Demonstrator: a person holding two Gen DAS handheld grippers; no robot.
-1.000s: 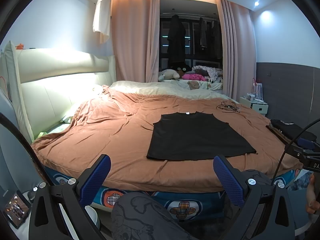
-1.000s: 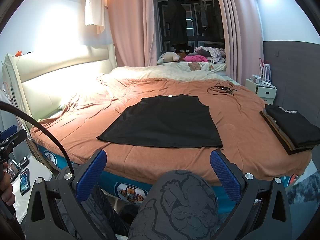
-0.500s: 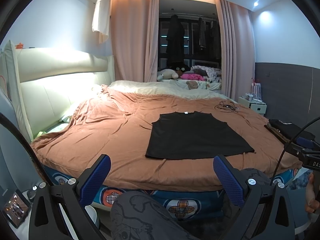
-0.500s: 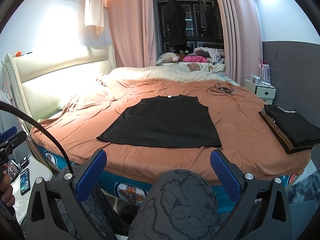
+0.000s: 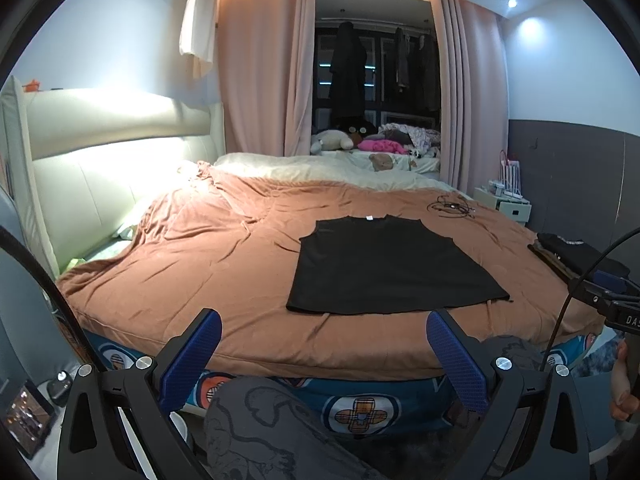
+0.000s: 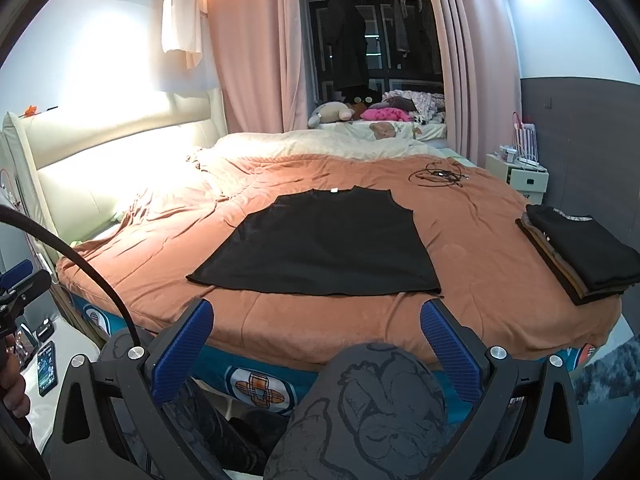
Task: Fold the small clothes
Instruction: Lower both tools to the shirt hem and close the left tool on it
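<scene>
**Both grippers hang back, black top laid flat and waiting**

Big picture first: the bed (image 5: 200, 264) fills both views, its brown cover rumpled toward the headboard and smoother at the near edge. Square in the middle lies the black sleeveless top (image 6: 324, 248), spread flat, neck and label toward the far side, hem toward us, no fold in it yet. Over on the right side of the bed sits a stack of folded clothes (image 6: 580, 252), well apart from the top. A tangle of cable (image 6: 438, 175) lies beyond it, near the far edge.

What's changed over the last second? Almost nothing. The left view has crept a touch, the top sits the same, and both tools are holding off short of the mattress. So the fold hasn't started; this looks like the line-up before the first grab.

Left gripper (image 5: 322, 360): jaws wide apart, nothing between them, above the person's knee. Right gripper (image 6: 318, 350): same story, spread wide and empty. Next, I'd say, each needs a corner or an edge of the top.
</scene>
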